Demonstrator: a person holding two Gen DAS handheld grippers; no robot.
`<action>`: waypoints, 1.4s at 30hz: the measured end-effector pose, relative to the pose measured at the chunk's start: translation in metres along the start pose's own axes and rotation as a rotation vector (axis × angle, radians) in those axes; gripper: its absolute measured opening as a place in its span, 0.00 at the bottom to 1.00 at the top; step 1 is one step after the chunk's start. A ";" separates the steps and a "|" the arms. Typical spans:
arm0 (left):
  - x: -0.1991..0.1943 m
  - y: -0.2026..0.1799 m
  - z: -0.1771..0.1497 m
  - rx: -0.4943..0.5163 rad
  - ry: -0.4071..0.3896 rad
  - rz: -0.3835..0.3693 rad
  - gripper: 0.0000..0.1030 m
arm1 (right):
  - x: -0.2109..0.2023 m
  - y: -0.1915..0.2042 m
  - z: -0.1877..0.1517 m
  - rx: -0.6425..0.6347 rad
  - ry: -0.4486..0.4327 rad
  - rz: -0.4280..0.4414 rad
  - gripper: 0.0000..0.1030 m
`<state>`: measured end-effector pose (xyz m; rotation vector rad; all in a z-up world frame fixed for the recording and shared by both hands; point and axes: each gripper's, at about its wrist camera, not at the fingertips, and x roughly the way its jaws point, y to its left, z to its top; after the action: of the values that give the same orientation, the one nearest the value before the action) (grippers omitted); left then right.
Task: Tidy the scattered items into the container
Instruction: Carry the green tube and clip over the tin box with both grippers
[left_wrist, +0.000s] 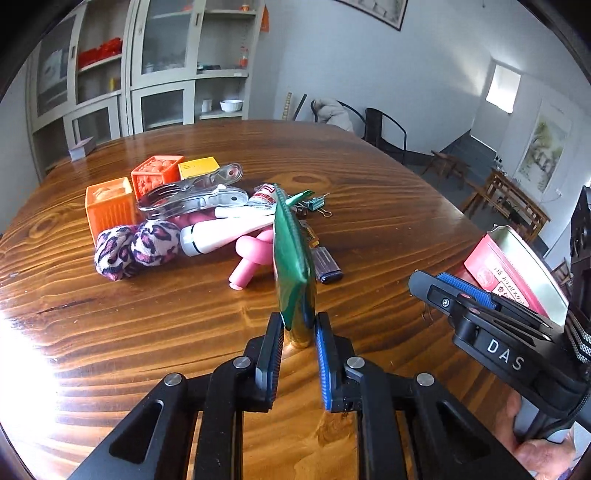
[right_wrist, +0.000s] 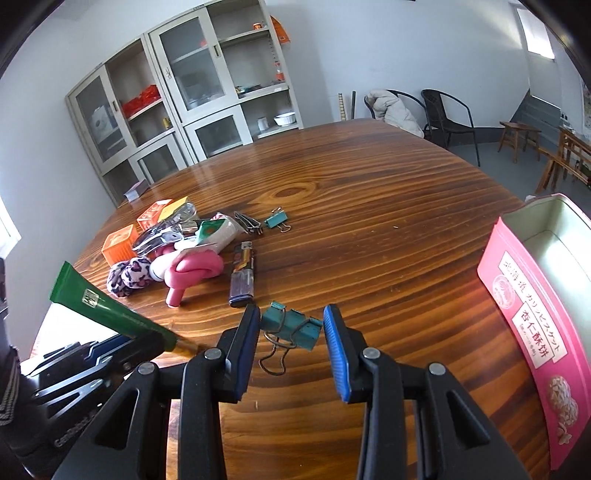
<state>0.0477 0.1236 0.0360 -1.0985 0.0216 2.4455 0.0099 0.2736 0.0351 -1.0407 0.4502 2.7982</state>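
Note:
In the left wrist view my left gripper (left_wrist: 299, 323) is shut on the lower end of a green tube (left_wrist: 291, 254) with a gold cap, which stands upright over the table. The right wrist view shows the same tube (right_wrist: 107, 302) slanting up out of the left gripper (right_wrist: 155, 336) at the lower left. My right gripper (right_wrist: 291, 313) is shut on a pair of teal binder clips (right_wrist: 291, 326), with their wire handles dangling below. The open pink tin (right_wrist: 546, 236) stands at the right; the right gripper (left_wrist: 428, 280) hangs just in front of the tin (left_wrist: 517, 266).
A pile lies on the wooden table (right_wrist: 369, 206): orange cubes (left_wrist: 110, 206), a leopard-print scrunchie (left_wrist: 136, 247), a pink knotted toy (right_wrist: 195, 269), a white tube (left_wrist: 221, 232), metal clips (left_wrist: 192, 195), lighters (right_wrist: 242, 277) and another teal binder clip (right_wrist: 276, 220). Cabinets and chairs stand behind.

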 end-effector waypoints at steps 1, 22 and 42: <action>0.000 0.000 0.000 0.000 -0.001 0.000 0.18 | 0.001 0.000 0.000 -0.001 0.000 -0.005 0.38; -0.035 -0.043 0.017 0.011 -0.089 -0.058 0.18 | -0.043 -0.030 -0.001 0.078 -0.142 -0.022 0.38; -0.015 -0.247 0.051 0.260 -0.055 -0.348 0.18 | -0.150 -0.194 -0.026 0.290 -0.251 -0.333 0.38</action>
<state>0.1223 0.3485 0.1232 -0.8422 0.1177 2.0907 0.1807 0.4479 0.0695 -0.6276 0.5695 2.4314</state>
